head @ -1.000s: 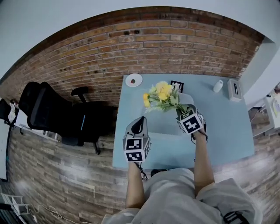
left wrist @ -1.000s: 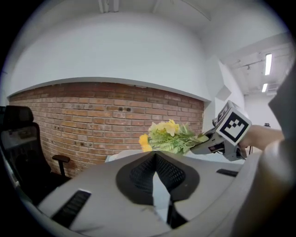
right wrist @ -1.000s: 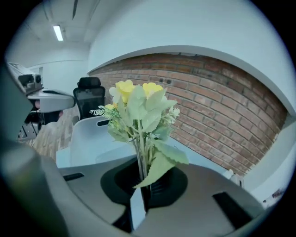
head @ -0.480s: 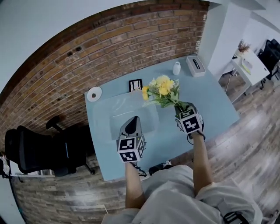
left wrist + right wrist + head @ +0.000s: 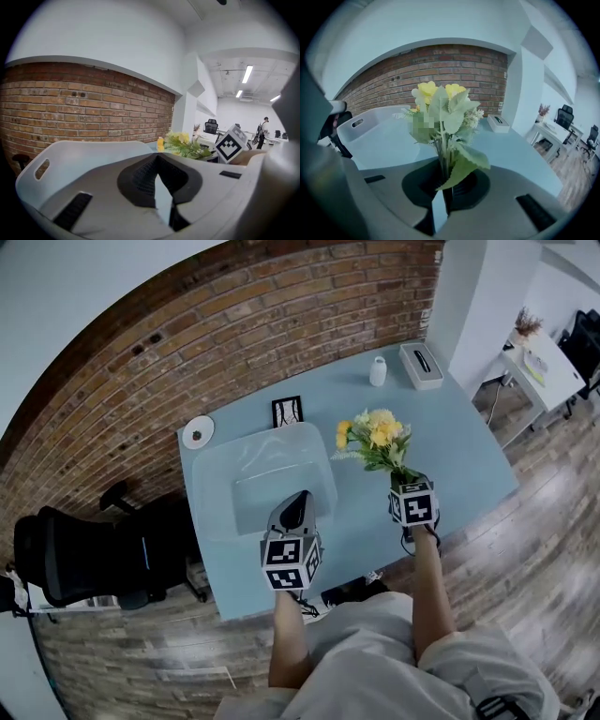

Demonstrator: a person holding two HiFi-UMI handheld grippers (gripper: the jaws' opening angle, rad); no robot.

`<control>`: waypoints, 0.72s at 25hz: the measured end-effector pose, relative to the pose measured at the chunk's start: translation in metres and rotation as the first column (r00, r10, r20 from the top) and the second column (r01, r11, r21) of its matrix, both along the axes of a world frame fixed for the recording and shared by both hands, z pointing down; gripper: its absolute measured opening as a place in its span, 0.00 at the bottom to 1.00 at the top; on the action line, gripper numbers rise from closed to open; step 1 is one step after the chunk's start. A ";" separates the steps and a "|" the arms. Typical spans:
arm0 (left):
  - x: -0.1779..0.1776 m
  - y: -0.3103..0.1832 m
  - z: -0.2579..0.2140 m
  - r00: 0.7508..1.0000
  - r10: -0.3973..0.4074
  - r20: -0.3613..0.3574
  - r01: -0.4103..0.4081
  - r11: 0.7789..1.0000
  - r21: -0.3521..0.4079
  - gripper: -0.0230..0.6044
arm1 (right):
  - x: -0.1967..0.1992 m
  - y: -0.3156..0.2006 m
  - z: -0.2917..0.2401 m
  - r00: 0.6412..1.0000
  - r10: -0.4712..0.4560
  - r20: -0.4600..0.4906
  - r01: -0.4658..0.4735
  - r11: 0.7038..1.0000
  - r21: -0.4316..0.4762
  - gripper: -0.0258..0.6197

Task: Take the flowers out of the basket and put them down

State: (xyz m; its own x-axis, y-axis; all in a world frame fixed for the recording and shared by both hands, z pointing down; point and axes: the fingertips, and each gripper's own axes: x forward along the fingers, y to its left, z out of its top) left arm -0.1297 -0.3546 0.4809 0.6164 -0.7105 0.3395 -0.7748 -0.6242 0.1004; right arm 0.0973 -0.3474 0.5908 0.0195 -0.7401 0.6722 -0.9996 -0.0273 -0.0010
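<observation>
A bunch of yellow flowers (image 5: 375,437) with green leaves hangs over the bare blue table (image 5: 450,456), to the right of the translucent white basket (image 5: 246,465). My right gripper (image 5: 403,481) is shut on its stems. In the right gripper view the stems (image 5: 442,164) rise straight from between the jaws of the right gripper (image 5: 443,192), with the blooms (image 5: 439,93) above. My left gripper (image 5: 298,506) rests at the basket's near right rim, jaws together. In the left gripper view the left gripper (image 5: 161,187) shows nothing visible between its pads, and the basket wall (image 5: 70,154) lies just beyond.
At the table's far side stand a small white dish (image 5: 198,433), a black-and-white card (image 5: 288,412), a white bottle (image 5: 378,371) and a tissue box (image 5: 421,365). A black office chair (image 5: 66,554) sits left of the table by the brick wall. A white desk (image 5: 544,367) stands at the right.
The right gripper has carried the flowers from above the basket rightward, over bare table. The left gripper has stayed at the basket's near rim.
</observation>
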 end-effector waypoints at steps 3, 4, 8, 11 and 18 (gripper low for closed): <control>-0.002 -0.003 -0.003 1.000 -0.008 0.022 0.008 1.000 0.016 0.07 | 0.001 -0.004 0.034 0.999 0.034 0.023 -0.033 0.999 -0.036 0.10; -0.004 -0.004 -0.005 1.000 -0.013 0.028 0.013 1.000 0.023 0.07 | 0.001 -0.007 0.044 0.999 0.045 0.029 -0.043 0.998 -0.043 0.10; -0.017 -0.007 -0.011 0.998 -0.048 0.051 0.045 0.998 0.046 0.07 | -0.001 -0.012 0.087 0.991 0.104 0.080 -0.098 0.992 -0.075 0.10; -0.032 -0.012 -0.014 0.994 -0.069 0.083 0.064 0.996 0.058 0.07 | -0.010 -0.012 0.120 0.982 0.138 0.130 -0.119 0.983 -0.142 0.11; -0.063 -0.021 -0.009 0.985 -0.134 0.113 0.130 0.991 0.042 0.07 | -0.036 -0.029 0.146 0.980 0.125 0.155 -0.097 0.980 -0.175 0.12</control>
State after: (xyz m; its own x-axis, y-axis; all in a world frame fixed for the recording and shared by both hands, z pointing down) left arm -0.1925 -0.3753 0.4714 0.4748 -0.7953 0.3769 -0.8557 -0.5173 -0.0137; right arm 0.0611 -0.3762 0.7371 -0.0258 -0.6178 0.7859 -0.9767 -0.1520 -0.1516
